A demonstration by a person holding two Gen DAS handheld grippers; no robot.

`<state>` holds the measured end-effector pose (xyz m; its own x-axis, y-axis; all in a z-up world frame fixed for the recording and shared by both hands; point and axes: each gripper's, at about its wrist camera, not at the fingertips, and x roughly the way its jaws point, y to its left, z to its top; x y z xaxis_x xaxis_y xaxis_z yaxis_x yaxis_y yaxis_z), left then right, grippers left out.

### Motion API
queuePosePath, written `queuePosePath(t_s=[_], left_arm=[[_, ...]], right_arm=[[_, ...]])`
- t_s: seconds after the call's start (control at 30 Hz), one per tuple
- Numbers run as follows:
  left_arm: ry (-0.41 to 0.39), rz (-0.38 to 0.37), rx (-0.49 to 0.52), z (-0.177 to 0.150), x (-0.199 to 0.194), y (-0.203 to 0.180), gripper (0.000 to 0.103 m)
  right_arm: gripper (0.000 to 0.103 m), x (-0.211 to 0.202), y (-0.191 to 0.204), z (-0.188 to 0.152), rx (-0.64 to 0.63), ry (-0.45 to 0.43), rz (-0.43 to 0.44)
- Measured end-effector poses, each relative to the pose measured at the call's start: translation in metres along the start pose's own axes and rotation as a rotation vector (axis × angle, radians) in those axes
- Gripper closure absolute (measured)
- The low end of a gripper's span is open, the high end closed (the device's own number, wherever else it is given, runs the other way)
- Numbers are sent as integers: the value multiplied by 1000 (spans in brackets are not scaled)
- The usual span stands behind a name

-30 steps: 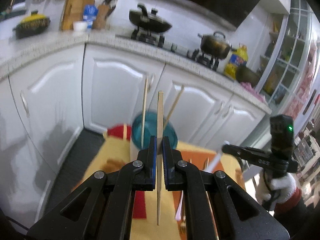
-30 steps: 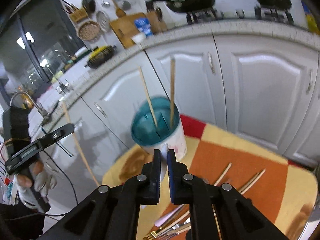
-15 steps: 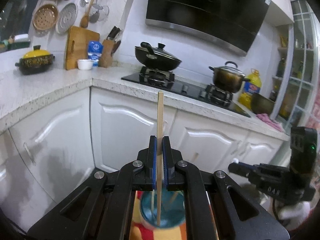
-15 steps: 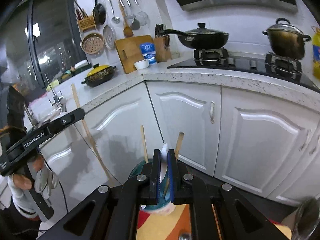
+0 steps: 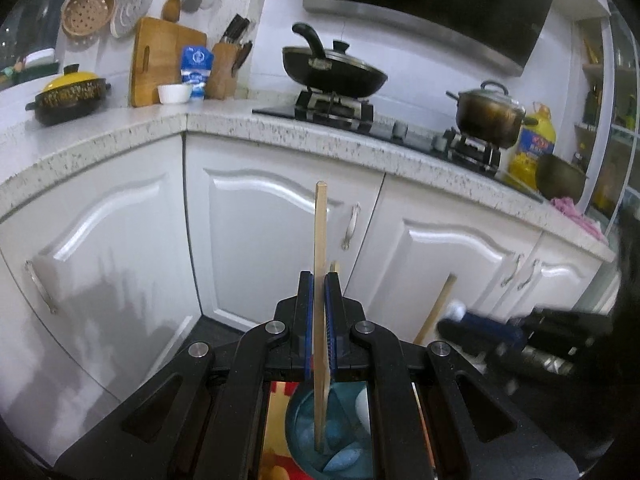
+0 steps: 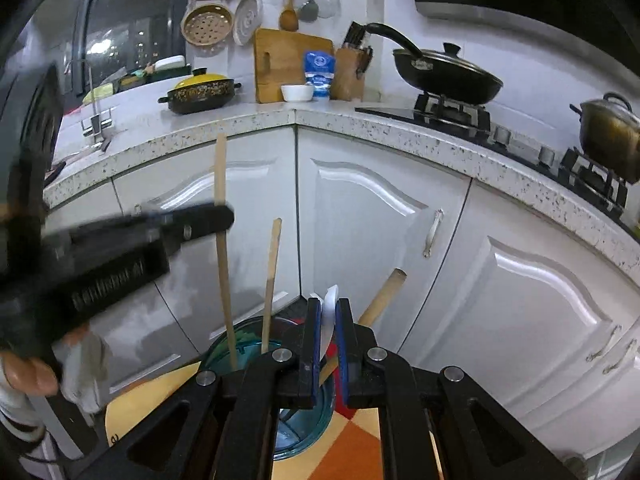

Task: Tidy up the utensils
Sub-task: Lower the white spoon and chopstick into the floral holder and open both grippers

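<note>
chopstick [image 5: 320, 264] stands almost upright between the blue pads of the left gripper [image 5: 319, 304], which is clamped tight on it; its lower tip hangs inside the mouth of the teal holder [image 5: 304, 444], though whether the tip touches the bottom cannot be told. the left gripper points forward and tilts somewhat down, directly above the holder, which sits on a table with an orange, yellow and red cloth [image 6: 352, 440]. in the right wrist view the same gripper [image 6: 224, 216] comes in from the left, blurred, gripping that chopstick [image 6: 222, 264] around its upper half, with a gloved hand [image 6: 36, 364] wrapped around the handle low at the left edge

the right gripper [image 6: 329, 320] also tilts downward over the near rim of the holder [image 6: 240, 340], its jaws closed on a white spoon [image 6: 329, 316] whose handle end sticks up between the pads. in the left wrist view it shows as a dark blurred shape [image 5: 480, 328] at the right, with the spoon's white bowl [image 5: 362, 408] down inside the holder

two more chopsticks [image 6: 272, 280] already lean in the holder, one near the middle, the other slanting right behind the spoon
</note>
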<state>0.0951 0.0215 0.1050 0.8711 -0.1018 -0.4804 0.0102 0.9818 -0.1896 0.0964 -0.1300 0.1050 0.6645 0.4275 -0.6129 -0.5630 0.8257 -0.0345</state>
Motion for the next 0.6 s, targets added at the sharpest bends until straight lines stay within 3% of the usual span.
queuePosePath(t_s=[0.13, 0.43, 0.6], left_arm=[[15, 8, -3, -8, 5, 1, 99], [79, 5, -5, -28, 12, 0, 99], [103, -8, -14, -35, 10, 2, 97]], right_arm=[[97, -5, -5, 5, 6, -19, 4], [97, 26, 6, -23, 3, 103, 45], [97, 34, 2, -39, 67, 158, 80]])
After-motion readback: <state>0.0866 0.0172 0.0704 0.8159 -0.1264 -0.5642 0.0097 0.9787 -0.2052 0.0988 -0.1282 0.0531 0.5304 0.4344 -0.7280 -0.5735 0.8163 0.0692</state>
